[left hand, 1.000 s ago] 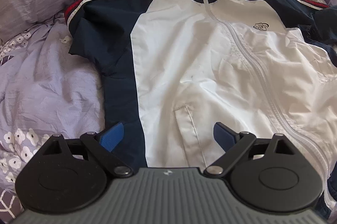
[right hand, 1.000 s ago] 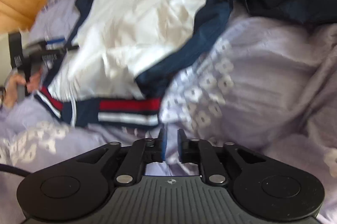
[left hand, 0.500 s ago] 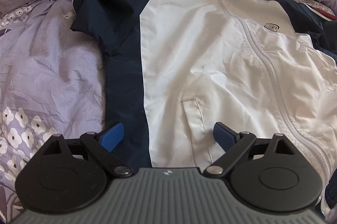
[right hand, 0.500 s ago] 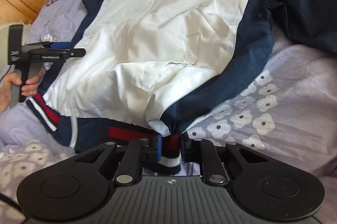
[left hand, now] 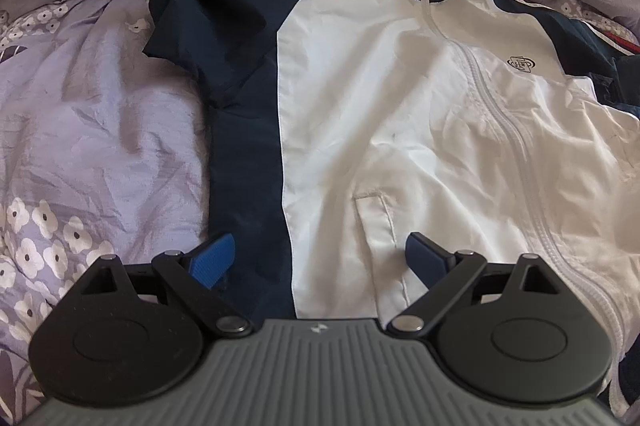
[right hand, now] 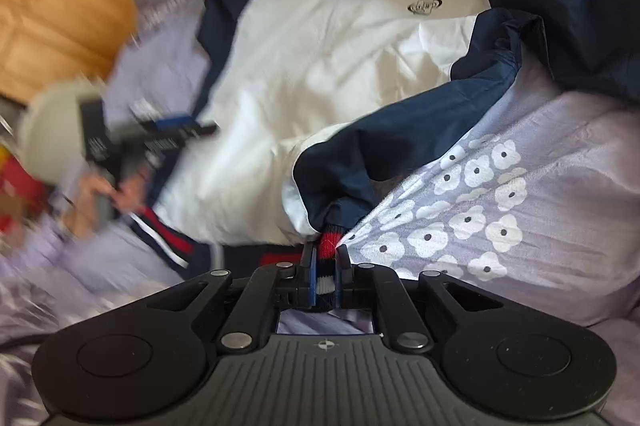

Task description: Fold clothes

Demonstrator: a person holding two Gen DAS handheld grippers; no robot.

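- Jacket (left hand: 380,113) lies front up on the quilt (left hand: 100,113), zip closed, collar at the far end. Laid flat, it appears set out for folding.
- Right gripper (right hand: 325,266) is clenched on the striped hem (right hand: 326,250) at the jacket's near right corner; red, white and navy ribbing shows between its pads. The corner stands raised off the quilt, and the navy side panel above it is bunched. Judgement: this grip is meant to carry that side over the white front.
- Left gripper (left hand: 318,260) is released, fingers wide apart, nothing between them. It hangs above the jacket's lower front, 1 finger over the navy side panel, the other beside the pocket (left hand: 376,222). Judgement: placed to pin or take the opposite hem.
- Far sleeve (left hand: 208,9) is already doubled back near the shoulder.
- Risk: thin ribbing held at 1 point may slip or twist.
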